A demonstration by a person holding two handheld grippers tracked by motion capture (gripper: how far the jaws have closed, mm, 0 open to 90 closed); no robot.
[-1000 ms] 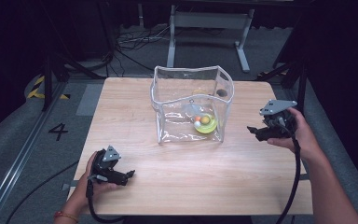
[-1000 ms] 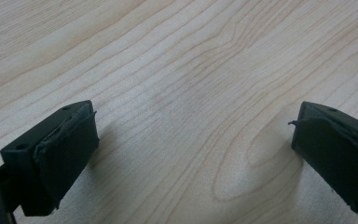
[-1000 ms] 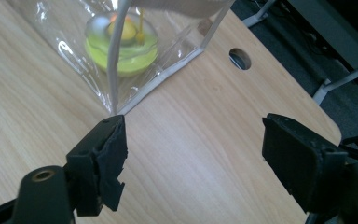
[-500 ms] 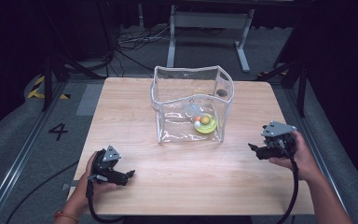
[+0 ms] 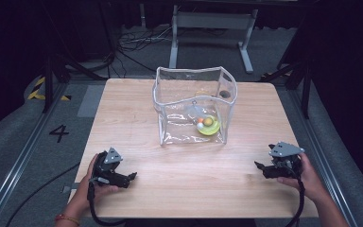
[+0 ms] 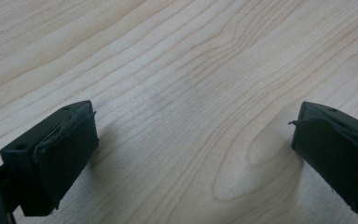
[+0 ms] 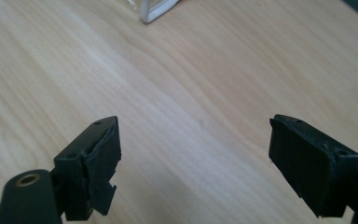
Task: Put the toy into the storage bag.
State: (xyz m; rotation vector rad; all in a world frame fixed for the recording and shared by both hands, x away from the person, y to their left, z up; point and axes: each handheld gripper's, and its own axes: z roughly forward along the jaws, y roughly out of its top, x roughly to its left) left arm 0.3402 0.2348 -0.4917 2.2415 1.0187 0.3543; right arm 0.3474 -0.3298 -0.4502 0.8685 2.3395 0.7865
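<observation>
A clear plastic pouch [image 5: 194, 106] with a white rim stands open at the middle of the wooden table [image 5: 142, 113]. Inside it lies a yellow-green dish [image 5: 211, 127] holding small round pieces, one orange and one olive. My left gripper [image 5: 128, 178] rests near the table's front left edge, open, with bare wood between its jaws [image 6: 191, 135]. My right gripper [image 5: 260, 166] sits low at the front right, open, with nothing between its jaws [image 7: 196, 140]. A corner of the pouch's white rim [image 7: 156, 11] shows at the top of the right gripper view.
A dark round hole [image 5: 224, 93] is in the tabletop behind the pouch. Grey carpet [image 5: 38, 142] marked with a "4" and yellow-black tape lies left of the table. Cables and a metal stand [image 5: 208, 28] are beyond the far edge.
My right gripper has moved from beside the pouch down toward the table's front right edge. The left gripper has stayed where it was.
</observation>
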